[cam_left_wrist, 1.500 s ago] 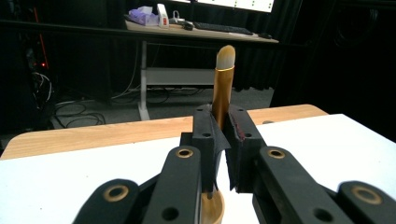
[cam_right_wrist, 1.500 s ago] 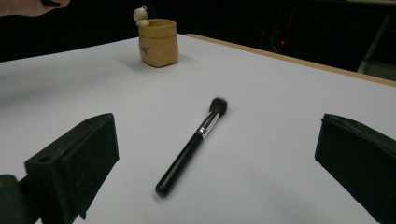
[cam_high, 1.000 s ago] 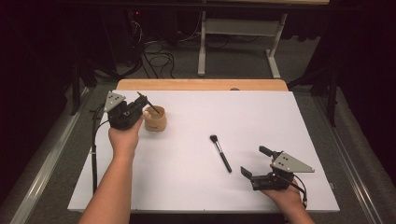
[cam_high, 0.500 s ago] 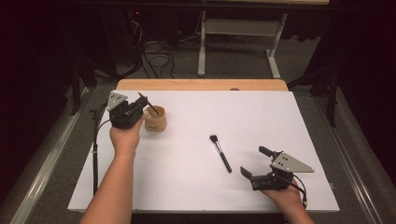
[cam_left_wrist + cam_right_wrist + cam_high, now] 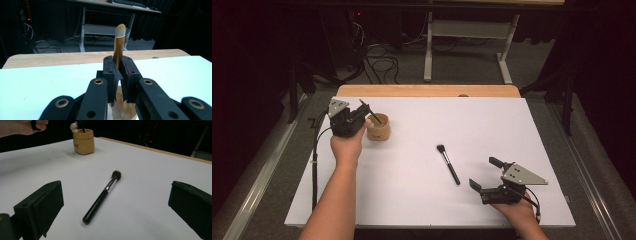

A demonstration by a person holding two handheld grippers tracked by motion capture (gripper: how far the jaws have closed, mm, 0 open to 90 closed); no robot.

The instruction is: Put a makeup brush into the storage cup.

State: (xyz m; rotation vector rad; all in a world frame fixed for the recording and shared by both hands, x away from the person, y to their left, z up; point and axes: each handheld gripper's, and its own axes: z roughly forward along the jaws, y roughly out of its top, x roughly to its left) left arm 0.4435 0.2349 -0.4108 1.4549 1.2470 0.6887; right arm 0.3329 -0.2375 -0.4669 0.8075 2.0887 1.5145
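My left gripper (image 5: pixel 362 119) is shut on a slim brush (image 5: pixel 119 42) with a golden stem and a pale tip, held upright between its jaws. The brush stands over a tan cup (image 5: pixel 378 127) at the back left of the white table, and its dark lower end (image 5: pixel 81 126) reaches into the cup (image 5: pixel 83 141). A black makeup brush (image 5: pixel 448 164) lies flat on the table's middle, bristles towards the far side. My right gripper (image 5: pixel 483 172) rests near the front right edge, open, its jaws wide apart and facing the black brush (image 5: pixel 102 196) without touching it.
The white table (image 5: pixel 512 130) has a wooden strip (image 5: pixel 427 90) along its far edge. Beyond it stand a desk frame (image 5: pixel 467 45) and loose cables (image 5: pixel 379 60) on the floor. A cable (image 5: pixel 315 160) hangs from the left gripper along the table's left edge.
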